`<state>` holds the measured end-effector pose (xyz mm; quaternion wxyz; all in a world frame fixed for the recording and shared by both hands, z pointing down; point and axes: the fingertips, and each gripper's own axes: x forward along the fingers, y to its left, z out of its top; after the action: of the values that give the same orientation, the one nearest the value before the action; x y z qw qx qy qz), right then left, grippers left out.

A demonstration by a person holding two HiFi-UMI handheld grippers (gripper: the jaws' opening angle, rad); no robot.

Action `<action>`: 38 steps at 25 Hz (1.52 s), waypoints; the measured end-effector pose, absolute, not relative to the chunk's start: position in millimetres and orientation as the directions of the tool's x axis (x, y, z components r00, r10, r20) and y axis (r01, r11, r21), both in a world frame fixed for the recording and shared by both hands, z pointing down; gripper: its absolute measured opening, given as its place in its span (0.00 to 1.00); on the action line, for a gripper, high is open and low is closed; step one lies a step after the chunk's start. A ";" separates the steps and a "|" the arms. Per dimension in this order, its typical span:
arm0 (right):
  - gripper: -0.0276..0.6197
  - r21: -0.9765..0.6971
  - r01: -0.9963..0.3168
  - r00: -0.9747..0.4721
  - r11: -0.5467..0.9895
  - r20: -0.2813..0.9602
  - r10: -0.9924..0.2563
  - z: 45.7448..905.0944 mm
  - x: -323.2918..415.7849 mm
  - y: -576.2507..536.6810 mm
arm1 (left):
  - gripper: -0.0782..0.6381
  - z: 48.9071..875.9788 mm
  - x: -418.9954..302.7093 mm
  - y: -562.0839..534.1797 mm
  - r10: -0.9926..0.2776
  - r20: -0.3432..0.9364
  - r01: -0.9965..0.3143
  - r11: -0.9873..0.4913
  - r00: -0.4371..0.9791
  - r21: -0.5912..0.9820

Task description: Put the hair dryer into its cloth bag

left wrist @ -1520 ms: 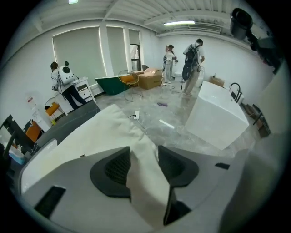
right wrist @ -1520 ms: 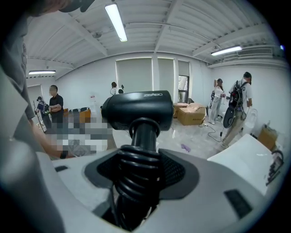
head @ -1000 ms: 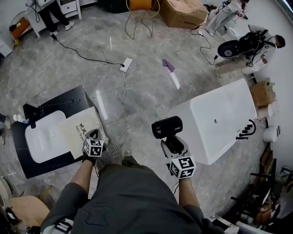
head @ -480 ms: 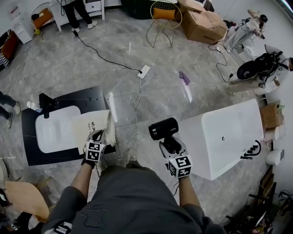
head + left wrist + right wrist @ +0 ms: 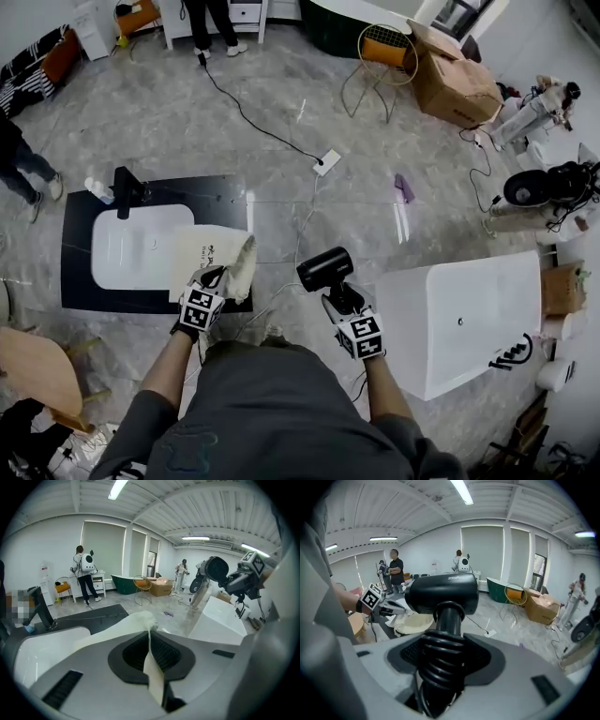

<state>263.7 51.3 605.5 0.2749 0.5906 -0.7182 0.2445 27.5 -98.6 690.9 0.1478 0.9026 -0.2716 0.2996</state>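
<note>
The cloth bag [image 5: 208,255] is pinched at its edge by the left gripper [image 5: 215,276], whose jaws are clenched on a thin fold of the cream fabric (the fold is seen running up between them in the left gripper view). In the head view the bag is draped over the near right corner of a black slab [image 5: 77,281] bearing a white basin [image 5: 131,248]. Its gathered end is raised at about one o'clock from the gripper.

The hair dryer [image 5: 324,267] is grasped by the right gripper [image 5: 339,294]. The jaws are closed round the handle, about which the black cord [image 5: 440,663] is coiled, and the barrel is carried crosswise above them. The dryer is held in the air at three o'clock from the bag, apart from it. A white bathtub [image 5: 469,309] is seen at about four o'clock from the dryer.
</note>
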 end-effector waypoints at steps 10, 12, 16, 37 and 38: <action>0.41 -0.030 -0.931 -0.264 0.364 0.744 -0.614 649.3 230.4 11.1 | 0.13 682.8 26.7 -101.0 -0.446 0.598 -0.610 -0.787 0.666 0.092; 0.41 -0.032 -0.916 -0.283 0.399 0.757 -0.588 660.6 222.4 3.6 | 0.13 681.1 27.7 -100.6 -0.452 0.591 -0.610 -0.787 0.669 0.089; 0.41 -0.040 -0.884 -0.316 0.465 0.784 -0.534 686.3 205.2 -9.1 | 0.13 682.3 26.0 -97.0 -0.448 0.608 -0.617 -0.782 0.655 0.090; 0.41 -0.071 -0.610 -0.336 0.789 0.925 -0.177 799.2 133.6 -41.4 | 0.13 707.2 34.6 -80.2 -0.387 0.641 -0.597 -0.790 0.663 0.141; 0.41 -0.079 -0.602 -0.341 0.794 0.925 -0.167 798.9 132.8 -42.9 | 0.13 708.2 35.1 -79.6 -0.382 0.641 -0.595 -0.790 0.666 0.148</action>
<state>132.8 -42.9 798.9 0.5199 0.2431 -0.7918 0.2092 35.1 -79.6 708.2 0.1753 0.8956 -0.2728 0.3045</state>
